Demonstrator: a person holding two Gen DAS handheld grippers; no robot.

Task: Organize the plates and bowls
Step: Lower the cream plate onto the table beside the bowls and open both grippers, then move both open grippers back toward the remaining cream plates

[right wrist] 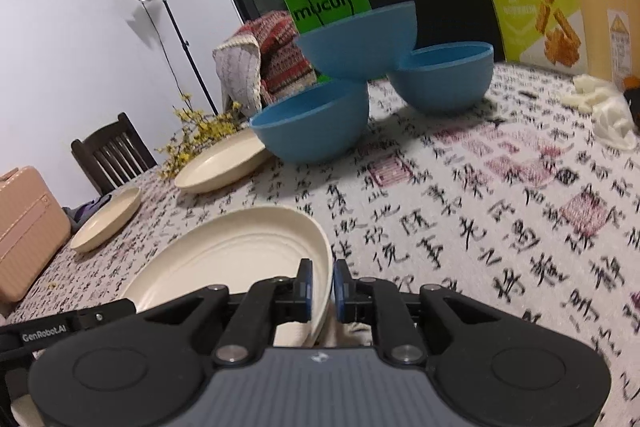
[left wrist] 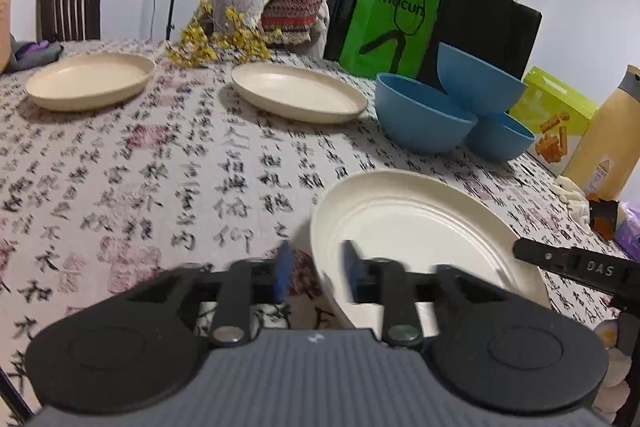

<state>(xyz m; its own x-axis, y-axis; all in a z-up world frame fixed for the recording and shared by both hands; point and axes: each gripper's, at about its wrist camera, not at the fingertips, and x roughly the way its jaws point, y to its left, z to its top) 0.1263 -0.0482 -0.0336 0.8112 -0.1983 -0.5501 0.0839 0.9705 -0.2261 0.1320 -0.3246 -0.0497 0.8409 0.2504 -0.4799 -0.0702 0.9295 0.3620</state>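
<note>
Left wrist view: the left gripper stands part open astride the near plate rim, pads clear of it, on the table. Right wrist view: the right gripper straddles the opposite rim, jaws narrowly apart; contact cannot be determined.

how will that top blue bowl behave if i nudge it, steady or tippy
Probably tippy: the top bowl sits tilted, resting on the rims of the two lower bowls rather than nested in either. Its round underside suggests it would roll once it slips off. It looks like thin, stiff plastic, so likely light and unlikely to break.
</note>
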